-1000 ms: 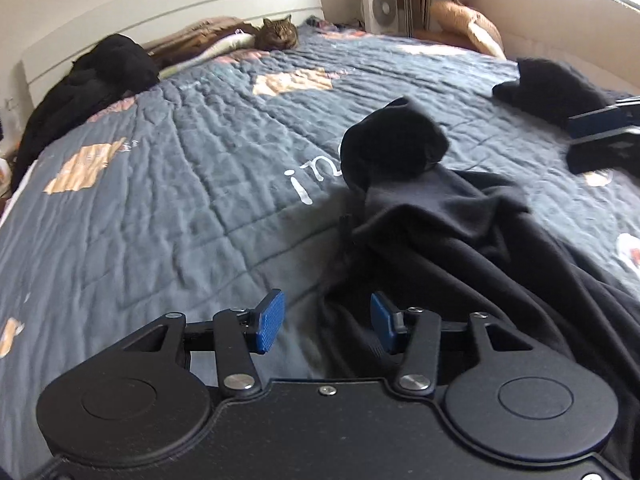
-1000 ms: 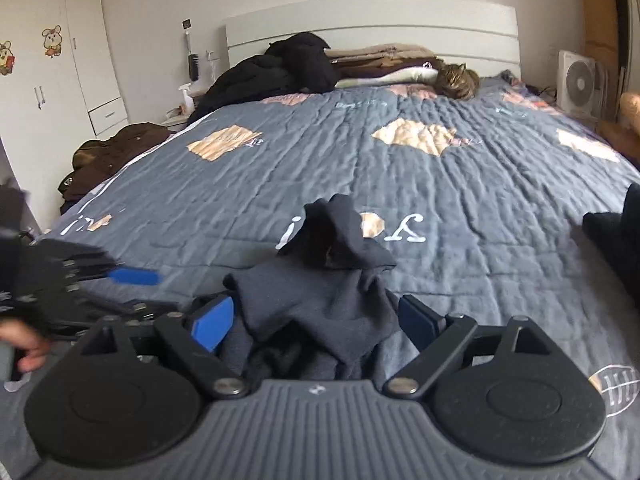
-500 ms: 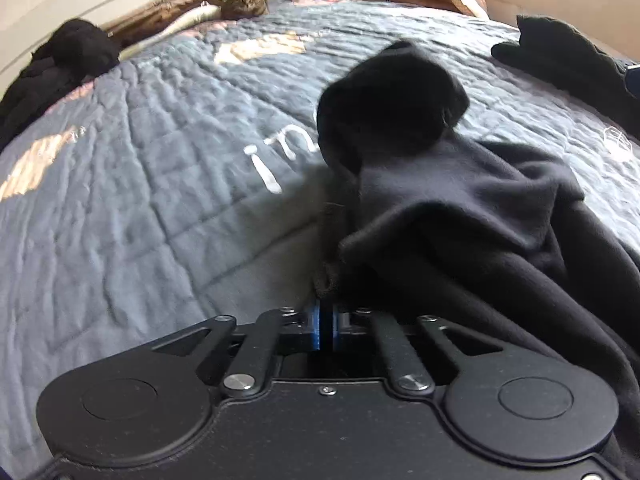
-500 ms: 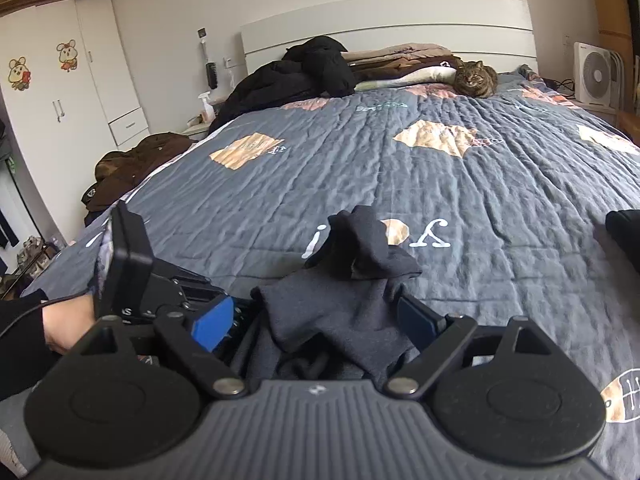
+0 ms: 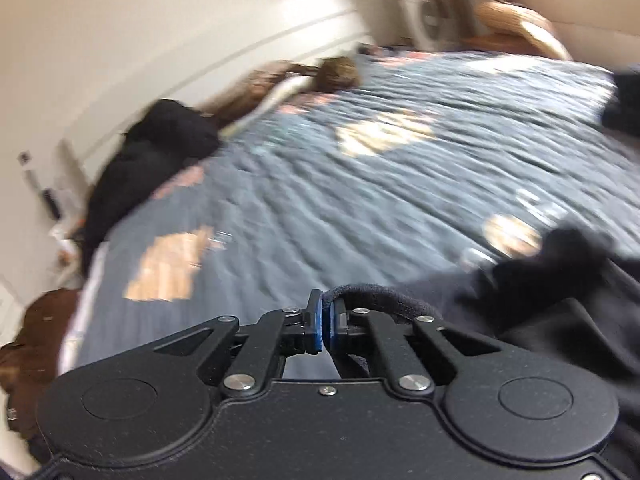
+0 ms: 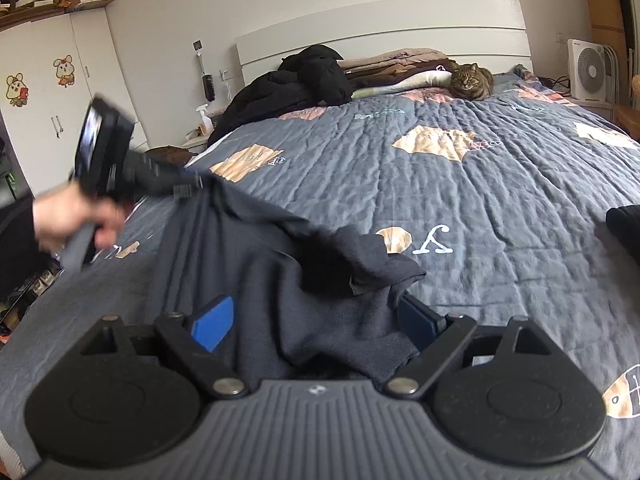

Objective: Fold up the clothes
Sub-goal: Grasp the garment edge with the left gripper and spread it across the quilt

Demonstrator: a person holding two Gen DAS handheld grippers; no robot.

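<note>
Covering the bed, a grey quilt (image 6: 460, 208) carries a dark garment (image 6: 256, 280), one edge lifted clear. Left gripper (image 5: 325, 326) is clamped tight on that hem; right gripper (image 6: 316, 322) stands wide, cloth lying loose between its jaws.

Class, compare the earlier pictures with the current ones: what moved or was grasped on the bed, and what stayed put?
The left claw closed on the edge of the dark garment and lifted it up and away to the left, stretching the cloth off the quilt. The right claw stayed open over the garment's near end. The cat and the black jacket by the headboard are unchanged.
</note>
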